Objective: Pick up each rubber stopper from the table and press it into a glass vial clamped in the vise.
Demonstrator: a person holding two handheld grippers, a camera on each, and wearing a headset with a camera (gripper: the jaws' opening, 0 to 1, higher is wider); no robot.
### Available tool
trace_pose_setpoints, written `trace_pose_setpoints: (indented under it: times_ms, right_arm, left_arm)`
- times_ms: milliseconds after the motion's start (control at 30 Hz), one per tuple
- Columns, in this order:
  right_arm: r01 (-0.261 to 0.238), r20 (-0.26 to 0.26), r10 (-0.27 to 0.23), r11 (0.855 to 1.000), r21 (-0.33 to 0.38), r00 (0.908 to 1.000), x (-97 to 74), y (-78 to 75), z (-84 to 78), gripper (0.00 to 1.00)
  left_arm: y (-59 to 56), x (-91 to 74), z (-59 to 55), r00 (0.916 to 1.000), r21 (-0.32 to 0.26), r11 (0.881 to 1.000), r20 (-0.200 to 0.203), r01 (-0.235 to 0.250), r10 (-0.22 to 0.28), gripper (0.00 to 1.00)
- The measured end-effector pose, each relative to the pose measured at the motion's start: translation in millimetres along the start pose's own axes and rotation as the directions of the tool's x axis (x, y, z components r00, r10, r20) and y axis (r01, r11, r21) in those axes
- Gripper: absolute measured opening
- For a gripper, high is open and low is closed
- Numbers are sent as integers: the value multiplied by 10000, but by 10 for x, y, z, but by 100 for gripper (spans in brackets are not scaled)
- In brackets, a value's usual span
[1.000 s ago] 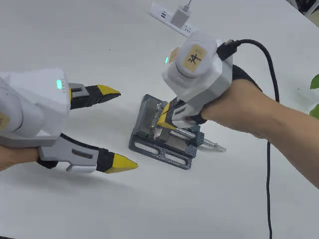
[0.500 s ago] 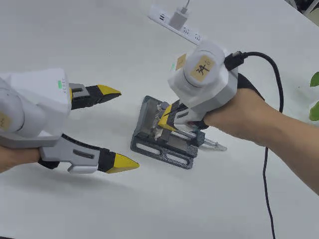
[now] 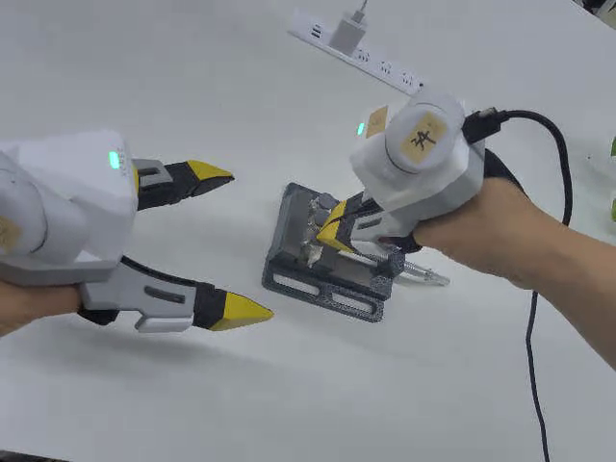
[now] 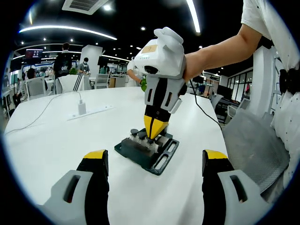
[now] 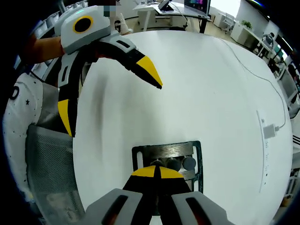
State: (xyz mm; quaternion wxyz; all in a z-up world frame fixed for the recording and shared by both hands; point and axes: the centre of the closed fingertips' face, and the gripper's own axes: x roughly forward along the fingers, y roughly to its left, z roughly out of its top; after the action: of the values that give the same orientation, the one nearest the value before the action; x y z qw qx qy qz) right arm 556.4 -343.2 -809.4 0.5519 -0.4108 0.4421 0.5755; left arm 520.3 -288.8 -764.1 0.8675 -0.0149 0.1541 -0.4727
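The left gripper (image 3: 224,241) is being held above the white table (image 3: 192,77) at the left of the head view. Its jaws are being held wide apart, with nothing between the yellow tips.

The right gripper (image 3: 330,234) is being pointed steeply down at the grey vise (image 3: 322,289), which is standing near the middle of the table. Its jaws are being held closed, tip against tip. Whether a stopper is being pinched between them cannot be told.

In the left gripper view, a short row of glass vials (image 4: 135,134) is being shown clamped upright in the vise. The right gripper's tips are being shown at the end vial of that row.

In the right gripper view, two round grey stoppers (image 5: 189,162) are being shown already seated in vials, just beside the closed tips. A third dark top is being partly hidden under those tips.

A white power strip (image 3: 351,43) with a plug in it is being shown at the far side of the table, well apart from the vise. A black cable (image 3: 539,337) is being trailed from the right gripper across the table.
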Motion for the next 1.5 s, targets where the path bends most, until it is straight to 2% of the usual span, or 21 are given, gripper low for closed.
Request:
trace_pose_setpoints:
  times_ms: [133,267,400,533,1000,1200,1500]
  right_arm:
    - [-153,22,153,9996,226,9999,7,-2,0,0]
    - [-165,-337,167,9998,53,9993,26,0,22,0]
    - [-255,-458,257,9997,40,9986,26,-7,15,0]
    - [-186,-855,148,9989,-430,9962,44,1,30,0]
    - [-182,-1163,99,9974,-701,9932,53,-19,22,0]
    - [-453,-1688,248,9919,-1188,9853,61,-9,23,0]
    - [-502,-1959,159,9839,-1713,9805,63,-3,18,0]
  left_arm:
    - [5,9,3,10000,-15,10000,43,-8,8,81]
    - [-1,29,3,10000,-16,10000,78,43,-42,81]
    - [2,41,27,9998,-28,10000,177,46,-46,81]
    - [13,41,25,9998,-64,10000,214,15,-14,81]
    - [29,59,34,9995,-90,10000,300,40,-38,80]
    - [26,57,41,9996,-79,10000,298,32,-30,80]
    - [27,57,44,9995,-78,10000,307,18,-16,80]
